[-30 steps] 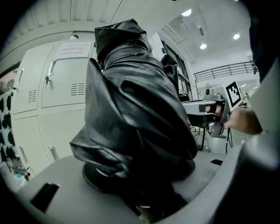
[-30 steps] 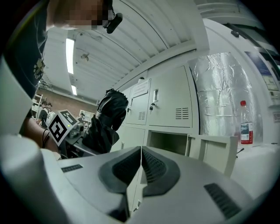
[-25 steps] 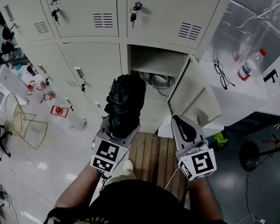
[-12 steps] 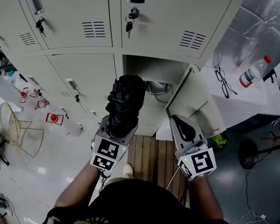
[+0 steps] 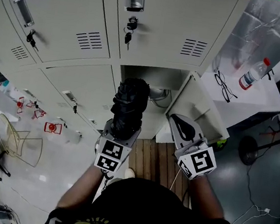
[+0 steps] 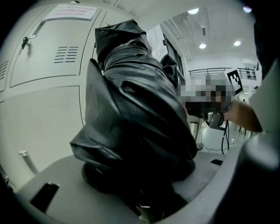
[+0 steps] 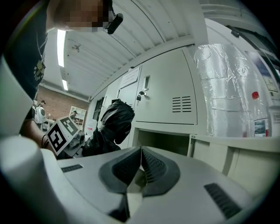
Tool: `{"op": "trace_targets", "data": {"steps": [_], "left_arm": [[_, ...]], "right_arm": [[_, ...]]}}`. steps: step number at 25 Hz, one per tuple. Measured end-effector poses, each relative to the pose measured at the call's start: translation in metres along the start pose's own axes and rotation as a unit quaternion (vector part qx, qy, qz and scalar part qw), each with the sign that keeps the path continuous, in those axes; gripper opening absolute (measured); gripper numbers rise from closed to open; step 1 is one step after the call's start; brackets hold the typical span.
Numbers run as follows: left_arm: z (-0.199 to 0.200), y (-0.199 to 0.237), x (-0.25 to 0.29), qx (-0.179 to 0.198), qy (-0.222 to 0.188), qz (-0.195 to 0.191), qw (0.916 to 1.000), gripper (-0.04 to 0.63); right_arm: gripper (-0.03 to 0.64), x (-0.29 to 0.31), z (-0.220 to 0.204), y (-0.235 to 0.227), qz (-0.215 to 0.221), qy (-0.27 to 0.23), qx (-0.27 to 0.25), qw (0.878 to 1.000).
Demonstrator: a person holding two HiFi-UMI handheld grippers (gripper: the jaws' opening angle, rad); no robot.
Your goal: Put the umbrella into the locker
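A folded black umbrella [image 5: 128, 105] stands up out of my left gripper [image 5: 122, 127], whose jaws are shut on its lower end. In the left gripper view the umbrella [image 6: 135, 113] fills the middle and hides the fingertips. Its top reaches just in front of the open locker compartment [image 5: 149, 79], whose door [image 5: 197, 109] swings out to the right. My right gripper [image 5: 183, 129] is beside that door, shut with nothing in it; its ribbed pads [image 7: 151, 168] meet. The umbrella [image 7: 114, 122] and the open compartment [image 7: 162, 142] also show in the right gripper view.
Closed locker doors [image 5: 65, 17] with keys surround the opening. A white table [image 5: 249, 98] at right carries a water bottle [image 5: 252, 73] and glasses [image 5: 224, 86]. A wooden pallet [image 5: 151, 159] lies below the locker. A wire basket [image 5: 16, 141] and clutter are at left.
Both grippers have moved closer to the lockers. The umbrella's top now stands nearer the open compartment. Both grips are unchanged.
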State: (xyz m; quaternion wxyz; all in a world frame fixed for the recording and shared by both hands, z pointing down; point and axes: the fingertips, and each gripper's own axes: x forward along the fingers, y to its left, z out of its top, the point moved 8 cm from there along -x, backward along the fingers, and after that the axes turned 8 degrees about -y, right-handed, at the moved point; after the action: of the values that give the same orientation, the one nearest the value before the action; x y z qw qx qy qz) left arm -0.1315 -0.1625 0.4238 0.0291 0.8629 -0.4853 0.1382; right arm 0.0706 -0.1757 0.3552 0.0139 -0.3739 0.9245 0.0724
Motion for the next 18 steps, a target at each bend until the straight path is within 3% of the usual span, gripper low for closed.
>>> {"op": "trace_targets", "data": {"steps": [18], "left_arm": [[-0.031, 0.016, 0.049, -0.03, 0.067, -0.046, 0.9962, 0.259]], "right_arm": [[0.029, 0.021, -0.006, 0.006, -0.016, 0.01, -0.004, 1.0]]}}
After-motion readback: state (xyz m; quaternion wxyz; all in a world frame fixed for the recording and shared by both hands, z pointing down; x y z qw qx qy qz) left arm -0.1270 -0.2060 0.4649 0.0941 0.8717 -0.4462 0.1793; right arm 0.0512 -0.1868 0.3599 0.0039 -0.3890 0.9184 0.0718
